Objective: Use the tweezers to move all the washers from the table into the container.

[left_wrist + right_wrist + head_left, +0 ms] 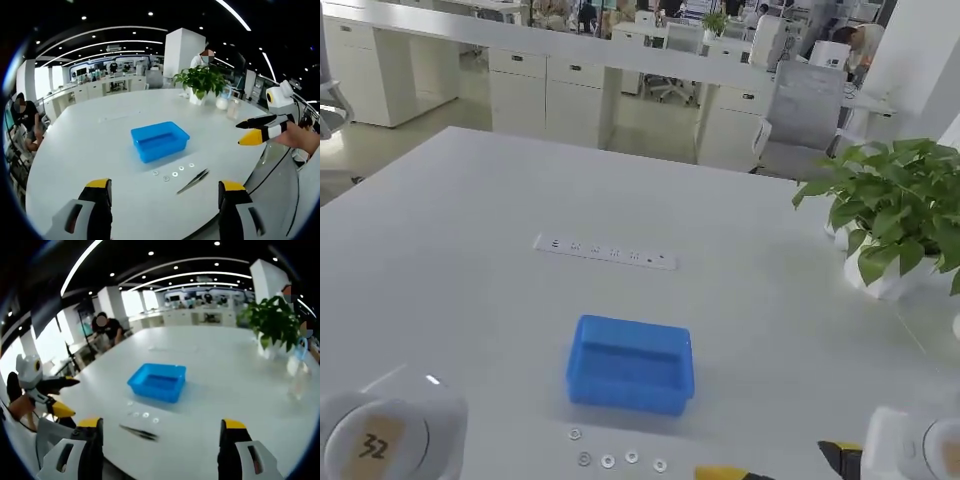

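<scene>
Five washers (608,461) lie in a loose row on the white table (470,290), just in front of one blue container (625,392), and one pair of tweezers (192,181) lies near them. The left gripper (165,186) and the right gripper (162,423) each have both jaws spread wide, gripping nothing.

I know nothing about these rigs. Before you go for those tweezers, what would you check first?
1. Washers lying in a loose row in front of the container: ok.
2. Tweezers lying free beside the washers, nothing touching them: ok.
3. Container upright and open on top: ok.
4. Left tongs open and empty: ok.
5. Right tongs open and empty: ok.
6. Which tongs are nearer the tweezers: cannot tell.
</scene>
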